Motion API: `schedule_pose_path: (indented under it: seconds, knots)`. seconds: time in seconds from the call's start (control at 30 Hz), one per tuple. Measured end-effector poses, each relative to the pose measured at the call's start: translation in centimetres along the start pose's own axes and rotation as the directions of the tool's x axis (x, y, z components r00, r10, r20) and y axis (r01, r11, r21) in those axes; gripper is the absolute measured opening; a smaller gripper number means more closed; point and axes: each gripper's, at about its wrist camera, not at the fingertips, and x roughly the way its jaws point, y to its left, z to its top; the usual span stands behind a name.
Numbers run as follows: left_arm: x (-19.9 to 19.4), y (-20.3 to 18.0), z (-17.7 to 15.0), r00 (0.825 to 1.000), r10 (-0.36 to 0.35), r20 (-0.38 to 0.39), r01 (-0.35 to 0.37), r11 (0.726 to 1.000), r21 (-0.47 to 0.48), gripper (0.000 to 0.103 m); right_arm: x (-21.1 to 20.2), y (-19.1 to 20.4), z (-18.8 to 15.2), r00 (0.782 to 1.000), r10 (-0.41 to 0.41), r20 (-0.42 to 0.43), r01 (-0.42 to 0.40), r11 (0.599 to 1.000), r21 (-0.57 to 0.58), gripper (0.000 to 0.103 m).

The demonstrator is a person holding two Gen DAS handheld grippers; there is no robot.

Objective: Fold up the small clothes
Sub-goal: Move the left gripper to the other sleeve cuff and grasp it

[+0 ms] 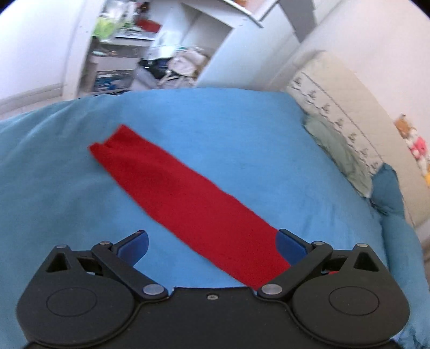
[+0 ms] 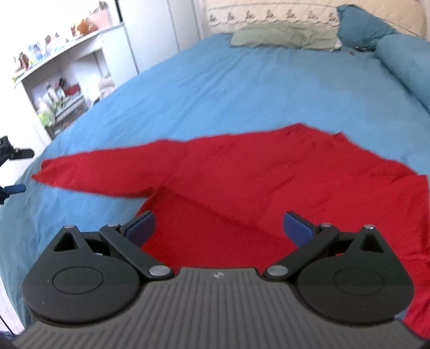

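Observation:
A red long-sleeved garment (image 2: 242, 182) lies flat on the blue bedsheet (image 2: 215, 88). Its left sleeve (image 2: 102, 169) stretches out toward the bed's left edge; the same sleeve (image 1: 182, 193) runs diagonally through the left wrist view. My left gripper (image 1: 212, 244) is open above the near end of that sleeve, holding nothing. Its tips also show at the far left of the right wrist view (image 2: 13, 171). My right gripper (image 2: 219, 228) is open and empty above the garment's body, where a folded edge runs diagonally.
A green pillow (image 2: 285, 37), blue pillows (image 2: 397, 53) and a cream headboard (image 2: 268, 13) stand at the bed's head. White shelves with clutter (image 2: 56, 80) stand past the bed's left edge. A clothes pile (image 1: 177, 69) lies under the shelves.

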Motion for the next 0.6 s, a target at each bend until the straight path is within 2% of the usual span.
schedule_pose_path:
  seconds: [0.07,0.23,0.33,0.47,0.57,0.6]
  knots:
    - [1.2,1.1,0.4,1.0,0.001,0.003,-0.001,1.0,-0.017,0.101,1.2,1.4,-0.4,1.0,-0.002,-0.016,0.002,1.0,-0.014,0.103]
    - [4.2,3.1,1.1,1.0,-0.008,-0.017,0.007,0.999,-0.054,0.093,3.5,3.7,-1.1,0.999,-0.014,-0.038,0.012,0.999,-0.05,0.103]
    - [6.2,3.9,1.1,0.999,0.015,-0.034,-0.017,0.998,-0.059,0.09,4.8,4.4,-1.1,0.999,-0.016,-0.043,0.014,0.998,-0.057,0.103]
    - [7.0,4.0,1.2,1.0,0.026,0.004,-0.026,1.0,-0.009,0.089,6.3,4.6,-1.4,0.998,-0.029,-0.054,0.026,0.998,-0.059,0.103]
    - [7.8,3.8,1.8,0.998,0.059,0.028,-0.06,0.998,0.024,0.072,7.3,4.5,-1.6,0.997,-0.032,-0.065,0.029,0.998,-0.057,0.103]
    - [8.0,3.9,2.0,0.996,0.076,0.035,-0.077,0.997,0.022,0.057,7.5,4.4,-1.6,0.997,-0.034,-0.066,0.03,0.998,-0.056,0.103]
